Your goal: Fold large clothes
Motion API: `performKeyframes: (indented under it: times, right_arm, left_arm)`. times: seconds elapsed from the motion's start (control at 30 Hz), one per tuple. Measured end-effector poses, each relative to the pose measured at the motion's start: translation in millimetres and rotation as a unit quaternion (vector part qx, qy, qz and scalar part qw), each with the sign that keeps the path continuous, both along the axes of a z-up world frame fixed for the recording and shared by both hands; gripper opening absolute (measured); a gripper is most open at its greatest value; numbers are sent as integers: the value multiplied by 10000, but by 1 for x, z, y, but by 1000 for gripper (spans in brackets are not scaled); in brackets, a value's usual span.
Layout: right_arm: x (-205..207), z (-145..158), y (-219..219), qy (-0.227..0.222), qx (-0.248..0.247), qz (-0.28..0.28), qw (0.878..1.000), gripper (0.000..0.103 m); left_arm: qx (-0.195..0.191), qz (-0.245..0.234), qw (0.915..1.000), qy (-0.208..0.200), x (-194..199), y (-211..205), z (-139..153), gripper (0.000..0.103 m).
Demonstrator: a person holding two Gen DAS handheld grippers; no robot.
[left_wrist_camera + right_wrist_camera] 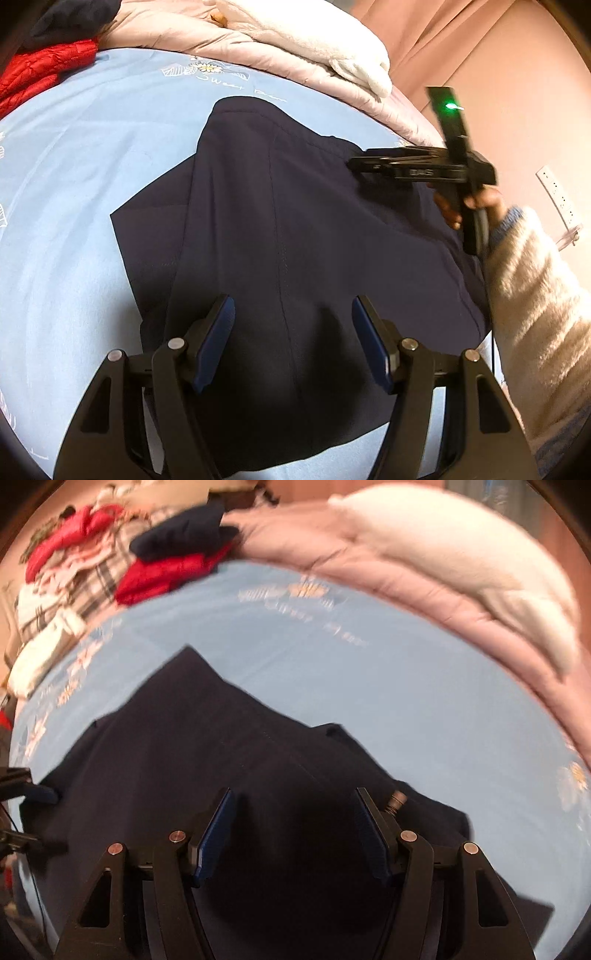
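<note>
Only from the right wrist: plaid clothes pile (92,572) beyond navy garment (221,757).

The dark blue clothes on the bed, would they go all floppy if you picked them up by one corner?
Probably floppy: the dark blue garment lies flat in soft folds on the light blue sheet. It likely hangs and unfolds. It looks thin, so probably light.

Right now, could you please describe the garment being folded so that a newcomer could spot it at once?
Start from the light blue bedsheet that covers the bed. The dark navy garment lies spread flat in the middle of it, a long seam running down its centre. Its neighbours, the red quilted jacket and white fleece, sit bunched along the far edge.
</note>
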State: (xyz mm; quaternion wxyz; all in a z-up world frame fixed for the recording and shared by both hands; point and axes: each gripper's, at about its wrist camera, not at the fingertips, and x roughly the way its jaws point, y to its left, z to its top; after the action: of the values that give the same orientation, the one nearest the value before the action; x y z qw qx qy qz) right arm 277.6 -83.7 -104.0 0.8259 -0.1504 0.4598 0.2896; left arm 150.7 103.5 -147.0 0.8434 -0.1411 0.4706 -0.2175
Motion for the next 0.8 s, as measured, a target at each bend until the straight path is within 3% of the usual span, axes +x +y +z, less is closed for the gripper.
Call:
performKeyframes:
  times: [0.1,0.13,0.17,0.2,0.3,0.33,0.47,0.6,0.67,0.8]
  right_arm:
    - [8,-9,6,142,-243,148,9995,65]
    - [9,-12,6,217,-236,195,9993,60]
    - [9,-13,6,281,-184,236,9992,53]
    - [6,-13,8,308,-174,342,9988,37]
    - [-6,-4,17,-72,-327,442,9985,18]
    - [-7,1,15,-160,-257,443,9986,6]
    - [-6,18,18,-444,4,286,9986,5]
    - [6,-4,36,-548,-576,-16,9968,5]
    - [11,-3,29,-432,-410,-244,9979,6]
    - [2,45,-6,-876,252,-899,9918,11]
  left_arm:
    - [33,-35,10000,-4,-1,-1,-2,66]
    - [29,-37,10000,0,-2,-1,-2,66]
    - [21,-46,10000,1,0,0,-2,66]
    - [7,-41,10000,3,0,0,-2,66]
    - [-90,-10,10000,40,-1,1,-2,66]
    - [-117,8,9999,51,0,3,-3,66]
    - [-118,158,9997,109,4,4,-5,66]
    - [-74,304,9993,206,9,3,-4,66]
    - [-61,345,9992,215,8,4,2,66]
    - [199,419,9989,-71,2,4,22,67]
